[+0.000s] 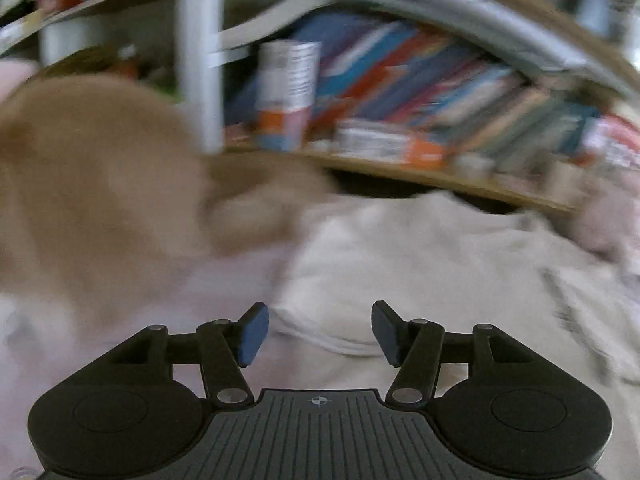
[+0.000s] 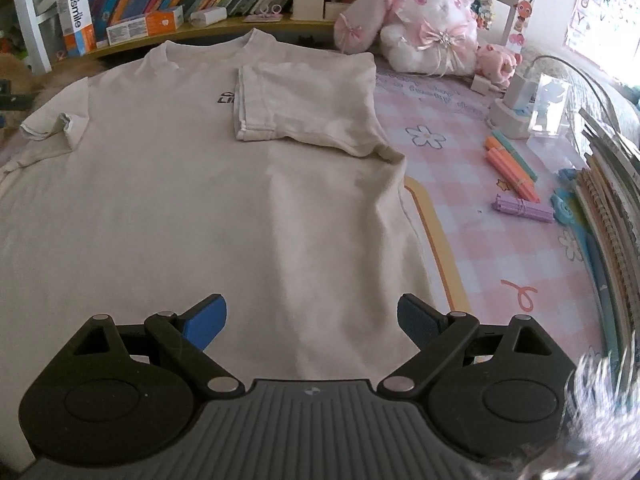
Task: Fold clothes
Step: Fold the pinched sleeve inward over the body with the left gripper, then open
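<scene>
cream cotton T-shirt (image 2: 180,200) flat, one sleeve folded | both grippers' fingers apart

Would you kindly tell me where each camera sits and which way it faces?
Left wrist: on the left gripper, angled down over the cream T-shirt toward the bookshelf; blurred; jaws open.
Right wrist: on the right gripper, angled down along the shirt toward the plush rabbit; jaws open.
Shared: T-shirt, bookshelf.

Left view motion-blurred, brown shape (image 1: 92,184) unidentifiable, books (image 1: 400,80) smeared
</scene>
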